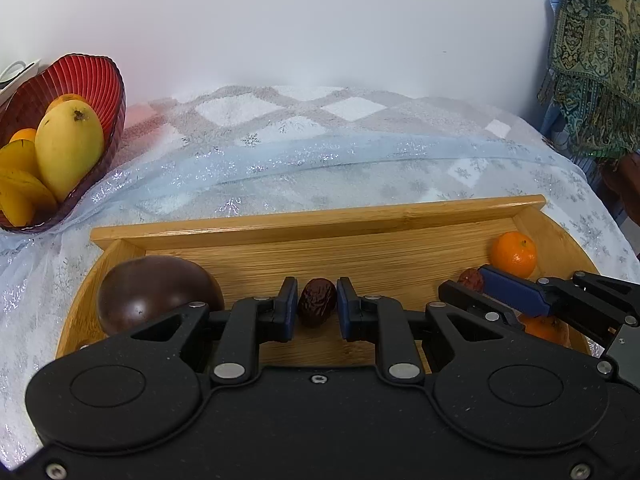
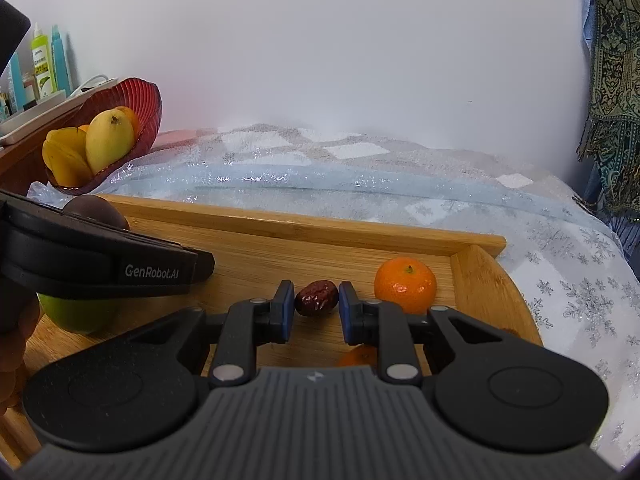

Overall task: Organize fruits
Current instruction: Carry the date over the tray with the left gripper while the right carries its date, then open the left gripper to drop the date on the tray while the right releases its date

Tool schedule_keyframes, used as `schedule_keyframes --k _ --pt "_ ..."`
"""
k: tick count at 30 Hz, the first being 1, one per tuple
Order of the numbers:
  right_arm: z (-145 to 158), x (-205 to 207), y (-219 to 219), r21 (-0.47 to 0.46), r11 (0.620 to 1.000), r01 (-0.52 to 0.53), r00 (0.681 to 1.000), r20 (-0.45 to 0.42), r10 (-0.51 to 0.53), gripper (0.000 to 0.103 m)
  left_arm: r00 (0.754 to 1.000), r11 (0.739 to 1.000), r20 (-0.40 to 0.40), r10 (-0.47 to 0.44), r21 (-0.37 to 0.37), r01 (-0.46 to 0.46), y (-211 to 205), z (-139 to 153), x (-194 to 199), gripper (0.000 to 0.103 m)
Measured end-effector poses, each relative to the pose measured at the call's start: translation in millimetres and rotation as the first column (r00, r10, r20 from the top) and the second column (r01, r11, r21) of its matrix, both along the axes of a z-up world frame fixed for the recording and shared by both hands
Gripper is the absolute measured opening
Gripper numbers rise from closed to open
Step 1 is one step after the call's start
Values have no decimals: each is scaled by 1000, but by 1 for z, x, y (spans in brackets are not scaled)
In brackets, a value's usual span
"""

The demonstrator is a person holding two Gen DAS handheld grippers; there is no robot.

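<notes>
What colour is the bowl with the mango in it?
Red, with ribbed see-through sides. The bowl shows best in the left wrist view, holding the yellow mango.

Wooden tray (image 1: 320, 220) with fine grain lines, wrinkly dark red date (image 1: 318, 302), shiny smooth round purple fruit (image 1: 148, 292), bumpy-skinned orange (image 2: 405, 283), ribbed see-through red bowl (image 1: 100, 80), thin glittery cloth (image 1: 280, 160) with snowflakes, matt black plastic gripper body (image 1: 320, 420) with small shiny metal pins.

Green fruit (image 2: 76, 316) half hidden under left claw's body, lower tangerine (image 2: 358, 356) mostly covered
</notes>
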State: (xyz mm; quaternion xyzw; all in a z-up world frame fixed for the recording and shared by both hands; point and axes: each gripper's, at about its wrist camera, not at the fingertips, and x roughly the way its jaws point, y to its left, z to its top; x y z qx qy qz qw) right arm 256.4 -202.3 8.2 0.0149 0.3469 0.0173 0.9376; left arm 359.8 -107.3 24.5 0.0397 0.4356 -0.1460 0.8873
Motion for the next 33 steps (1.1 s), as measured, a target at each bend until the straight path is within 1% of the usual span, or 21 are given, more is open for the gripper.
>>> schedule_keyframes --k 18,22,24,26,27,32,33 --pt "-1 0 0 7 1000 7 1000 11 -7 30 1000 1000 19 -7 13 7 -2 -1 -3 21" --pt "0 0 -1 11 1000 5 1000 13 -5 34 1000 1000 20 -7 13 7 -2 -1 -3 22" --pt "0 0 -1 15 1000 6 1000 15 -6 35 1000 1000 21 -8 13 7 -2 -1 -3 25" --pt "1 -1 -1 21 1000 6 1000 16 -6 38 1000 1000 24 -8 16 7 -3 -1 -4 26" --pt "1 -1 -2 24 1000 6 1000 16 -7 43 1000 1000 26 -5 19 5 -3 -1 -4 26" --pt "3 -3 -3 31 1000 5 1000 19 -6 44 1000 1000 25 8 13 -8 -1 1 -5 29" --pt "4 -4 -3 33 999 5 1000 20 -5 48 1000 1000 25 12 11 -12 0 2 -6 30"
